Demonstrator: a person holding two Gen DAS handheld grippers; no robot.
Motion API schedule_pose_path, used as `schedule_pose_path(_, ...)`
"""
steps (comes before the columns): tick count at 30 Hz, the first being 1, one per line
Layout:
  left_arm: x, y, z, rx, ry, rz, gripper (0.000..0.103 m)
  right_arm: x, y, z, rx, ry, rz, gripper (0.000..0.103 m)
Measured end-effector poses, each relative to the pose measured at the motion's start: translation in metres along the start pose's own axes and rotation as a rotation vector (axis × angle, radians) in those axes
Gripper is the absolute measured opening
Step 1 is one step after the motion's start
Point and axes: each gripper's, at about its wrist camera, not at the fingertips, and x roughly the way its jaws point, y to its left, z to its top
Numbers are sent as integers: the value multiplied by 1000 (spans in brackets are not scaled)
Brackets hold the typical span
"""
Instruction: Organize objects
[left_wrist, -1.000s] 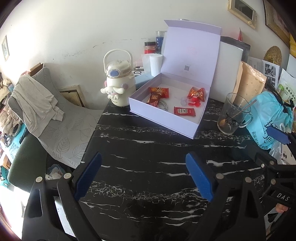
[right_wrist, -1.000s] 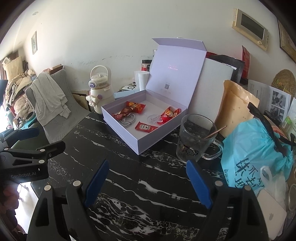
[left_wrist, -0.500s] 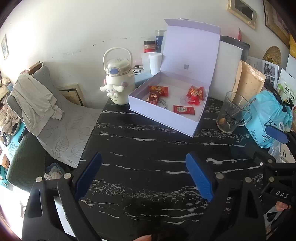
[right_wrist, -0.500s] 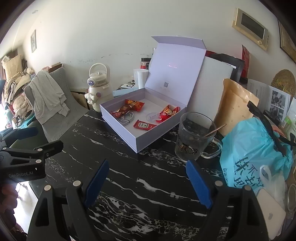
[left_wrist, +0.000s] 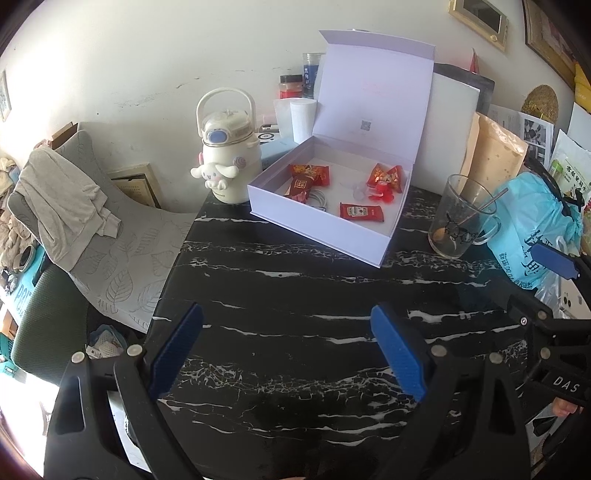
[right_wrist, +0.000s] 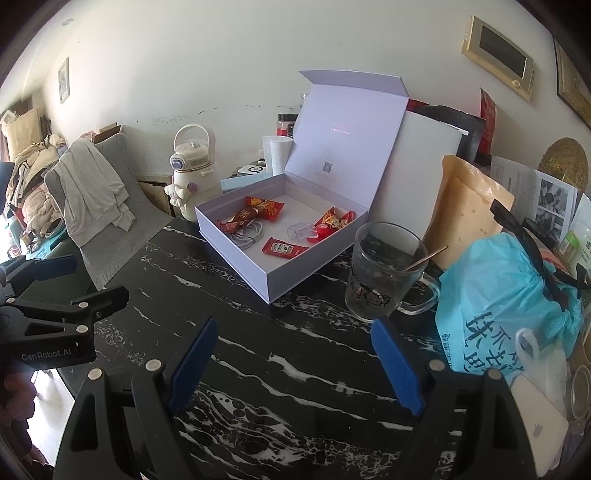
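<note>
Black marble table, white-veined, under both grippers. Left gripper: jaws spread wide, nothing between the blue pads, poised above bare tabletop. Right gripper: likewise spread wide and holding nothing.

Lilac box at 12 o'clock of the left gripper, well apart from it; lid raised and upright at the back. Inside the box: red snack packets at the left, more red packets at the right, a ketchup sachet towards the front wall, a white cable near the left packets. A clear item beside the right packets, too faint to identify.

White bottle with a cartoon figure at 11 o'clock, just beside the box's left corner. Glass mug at 1 o'clock, near the box's right side, a thin metal stick resting in it. Blue bag at 2 o'clock, just beside the mug. Brown pouch behind the mug.

From the right wrist view: box at 12 o'clock, mug at 1 o'clock, bag at 2 o'clock, left gripper at 9 o'clock.

Grey chair draped with cloth at the table's left edge.
</note>
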Motion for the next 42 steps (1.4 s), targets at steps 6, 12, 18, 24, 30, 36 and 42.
schedule_pose_path(6,5,-1,0,4,14,3,92,1,1,-1,0,3,0,86)
schedule_pose_path(12,6,-2,1,8,16,4,92,1,1,-1,0,3,1,86)
schedule_pose_path(18,6,-2,1,11,22,9,92,2,2,-1,-2,5,5,86)
schedule_pose_path(24,8,-3,-1,22,29,8,92,5,1,-1,-2,14,3,86)
schedule_pose_path(30,9,-4,-2,30,40,-4,92,6,1,-1,-2,17,3,86)
schedule_pose_path(36,9,-6,-1,37,40,-1,92,6,2,-2,-1,20,2,86)
schedule_pose_path(42,8,-6,-1,36,47,-2,92,7,2,-3,-1,23,1,86)
